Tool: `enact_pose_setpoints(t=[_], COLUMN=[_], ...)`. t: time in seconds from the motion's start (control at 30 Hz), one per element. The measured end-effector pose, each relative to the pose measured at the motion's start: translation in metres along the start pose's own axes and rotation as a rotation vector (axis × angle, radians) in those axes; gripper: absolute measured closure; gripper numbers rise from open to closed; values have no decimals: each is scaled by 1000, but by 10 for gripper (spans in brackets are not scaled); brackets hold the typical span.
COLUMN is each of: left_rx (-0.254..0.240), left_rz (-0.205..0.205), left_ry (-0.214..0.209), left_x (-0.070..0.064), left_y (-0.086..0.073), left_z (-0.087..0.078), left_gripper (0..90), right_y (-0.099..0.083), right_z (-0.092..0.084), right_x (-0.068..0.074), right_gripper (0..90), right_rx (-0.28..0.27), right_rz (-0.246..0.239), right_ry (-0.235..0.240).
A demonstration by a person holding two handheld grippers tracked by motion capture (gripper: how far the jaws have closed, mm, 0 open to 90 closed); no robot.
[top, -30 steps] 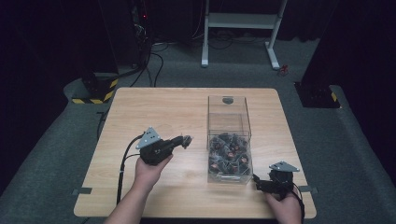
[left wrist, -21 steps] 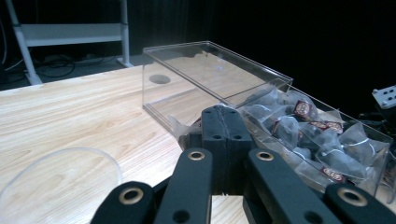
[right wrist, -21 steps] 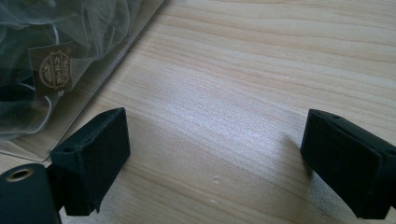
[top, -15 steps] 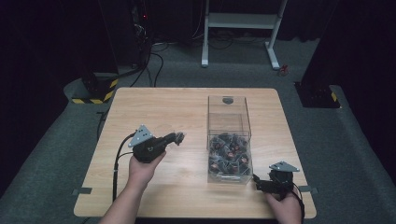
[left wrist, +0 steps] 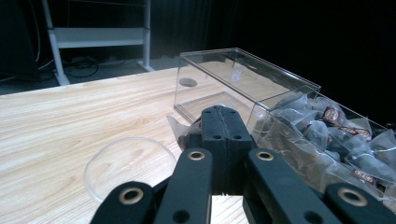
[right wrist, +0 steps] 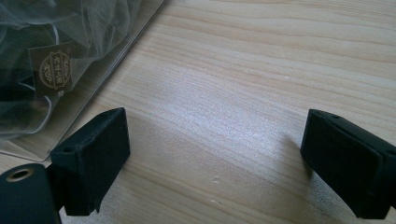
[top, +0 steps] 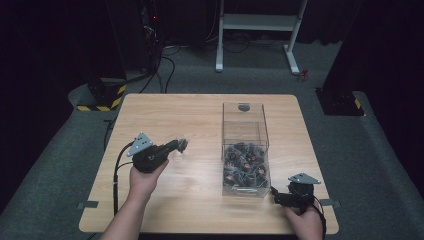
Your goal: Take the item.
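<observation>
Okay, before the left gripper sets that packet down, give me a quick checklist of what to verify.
1. Left gripper shut on the packet: ok.
2. Clear dish on the table below the packet: ok.
3. Packet over the dish's middle: cannot tell.
4. Clear box clear of the left gripper: ok.
5. Right gripper open, resting by the box's near corner: ok.

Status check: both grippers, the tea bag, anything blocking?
Left gripper shut on tea bag, held above the table. Right gripper open, beside the clear box of tea bags. Clear disc lies below; nothing blocking.
</observation>
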State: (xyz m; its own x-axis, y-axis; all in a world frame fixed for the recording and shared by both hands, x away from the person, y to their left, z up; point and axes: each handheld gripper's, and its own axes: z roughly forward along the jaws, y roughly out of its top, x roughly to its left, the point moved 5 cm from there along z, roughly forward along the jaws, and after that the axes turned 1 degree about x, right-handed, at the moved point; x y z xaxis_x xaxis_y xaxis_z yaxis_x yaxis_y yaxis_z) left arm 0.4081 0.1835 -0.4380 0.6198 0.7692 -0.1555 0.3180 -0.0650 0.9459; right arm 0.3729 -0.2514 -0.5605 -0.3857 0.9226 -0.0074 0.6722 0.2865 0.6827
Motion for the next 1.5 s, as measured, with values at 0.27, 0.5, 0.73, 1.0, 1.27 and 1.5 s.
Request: enact_pose_setpoints(t=[0.27,0.5,0.73,1.0,1.27,1.5], left_rx=[-2,-2,1,23,52,68], left_rz=[0,0,2,-13,-21,-28], left_ry=[19,35,52,76,96,109], left_x=[8,14,19,29,36,38], left_y=[1,2,4,0,-5,-9], left_z=[-5,-7,-5,2,12,18], left_gripper=[900,900,900,900,900,900], right_y=[0,0,0,0,0,0], right_z=[0,0,0,0,0,0], right_x=[0,0,0,0,0,0], right_gripper=[80,79,80,79,80,79], right_rx=[0,0,0,0,-2,-2], right_rz=[0,0,0,0,-4,-4], right_ry=[0,0,0,0,-1,-1])
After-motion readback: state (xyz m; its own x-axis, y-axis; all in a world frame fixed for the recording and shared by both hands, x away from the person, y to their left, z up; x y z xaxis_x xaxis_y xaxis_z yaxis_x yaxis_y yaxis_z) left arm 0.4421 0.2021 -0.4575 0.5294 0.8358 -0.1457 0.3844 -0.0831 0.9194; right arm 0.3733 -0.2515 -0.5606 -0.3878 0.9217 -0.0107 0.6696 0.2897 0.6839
